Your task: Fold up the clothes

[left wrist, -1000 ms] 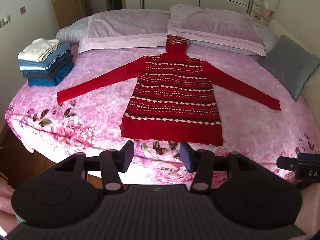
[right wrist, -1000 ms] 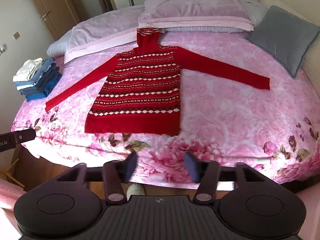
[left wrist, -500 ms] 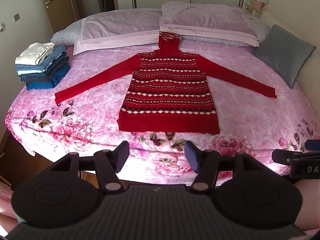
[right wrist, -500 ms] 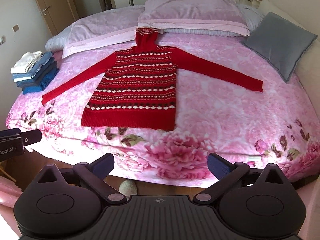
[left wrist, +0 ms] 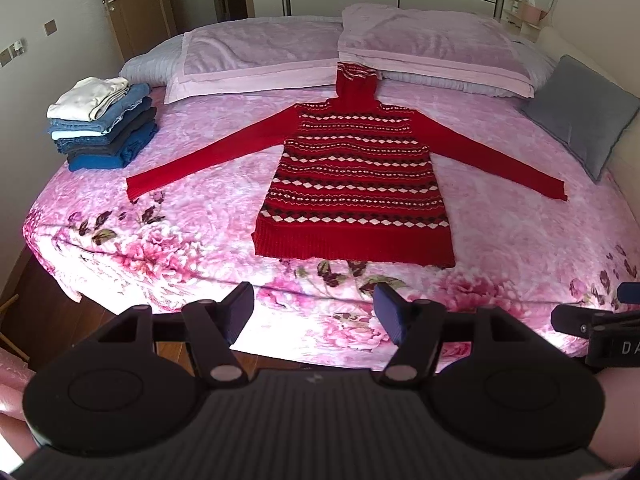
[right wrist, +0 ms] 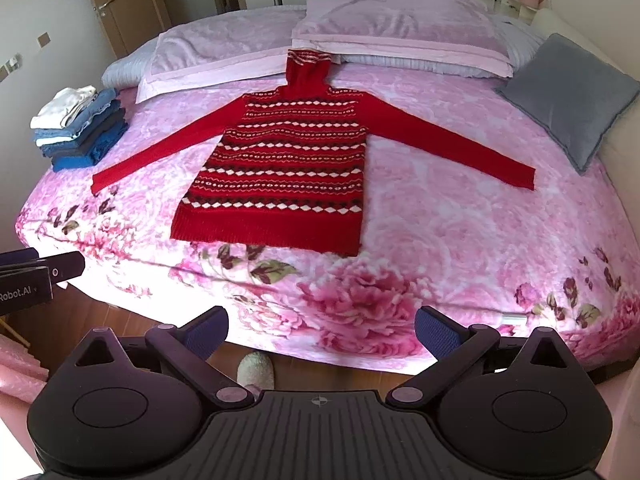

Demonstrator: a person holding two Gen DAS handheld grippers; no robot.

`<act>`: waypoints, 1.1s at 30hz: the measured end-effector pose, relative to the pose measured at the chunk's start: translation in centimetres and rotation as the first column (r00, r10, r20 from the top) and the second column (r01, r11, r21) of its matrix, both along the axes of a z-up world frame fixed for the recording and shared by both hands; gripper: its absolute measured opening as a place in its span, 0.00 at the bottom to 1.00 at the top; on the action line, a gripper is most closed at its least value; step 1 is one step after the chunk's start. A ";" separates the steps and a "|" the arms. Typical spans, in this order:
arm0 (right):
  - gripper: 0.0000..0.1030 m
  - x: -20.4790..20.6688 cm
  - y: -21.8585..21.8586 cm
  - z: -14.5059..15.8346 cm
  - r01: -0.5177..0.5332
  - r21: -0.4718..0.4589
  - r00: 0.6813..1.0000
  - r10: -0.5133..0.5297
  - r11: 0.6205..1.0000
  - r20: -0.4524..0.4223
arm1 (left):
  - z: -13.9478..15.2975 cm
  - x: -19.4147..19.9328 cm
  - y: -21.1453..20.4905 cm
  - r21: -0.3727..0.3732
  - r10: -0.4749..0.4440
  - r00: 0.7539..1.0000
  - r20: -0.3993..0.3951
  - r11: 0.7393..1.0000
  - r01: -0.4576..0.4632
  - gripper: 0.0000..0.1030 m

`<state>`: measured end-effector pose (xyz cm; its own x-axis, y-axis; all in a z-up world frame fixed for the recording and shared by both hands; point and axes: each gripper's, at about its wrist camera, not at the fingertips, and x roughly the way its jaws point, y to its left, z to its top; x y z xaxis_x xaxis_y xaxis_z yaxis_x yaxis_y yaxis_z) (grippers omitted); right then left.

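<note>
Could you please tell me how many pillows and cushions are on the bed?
3: two pink pillows at the head, left and right, and a grey cushion on the right edge. Others may be hidden beneath.

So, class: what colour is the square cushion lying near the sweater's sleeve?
Grey cushion, clearest in the right wrist view.

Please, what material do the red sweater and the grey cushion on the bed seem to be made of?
The red sweater looks like knitted wool or acrylic yarn: a ribbed hem and a matte, slightly fuzzy surface with knitted-in diamond bands. The grey cushion seems to be a smooth woven or velvety fabric, matte, with a piped edge; the exact fibre cannot be told.
</note>
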<state>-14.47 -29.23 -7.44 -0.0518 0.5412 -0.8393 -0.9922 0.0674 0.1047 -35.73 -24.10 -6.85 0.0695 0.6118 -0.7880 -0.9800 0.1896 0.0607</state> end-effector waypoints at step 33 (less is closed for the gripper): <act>0.99 4.5 9.3 -0.8 0.043 0.102 0.997 -0.036 0.994 -0.072 | -2.9 -2.9 13.8 -0.029 0.208 0.948 0.239 0.978 -0.208 0.62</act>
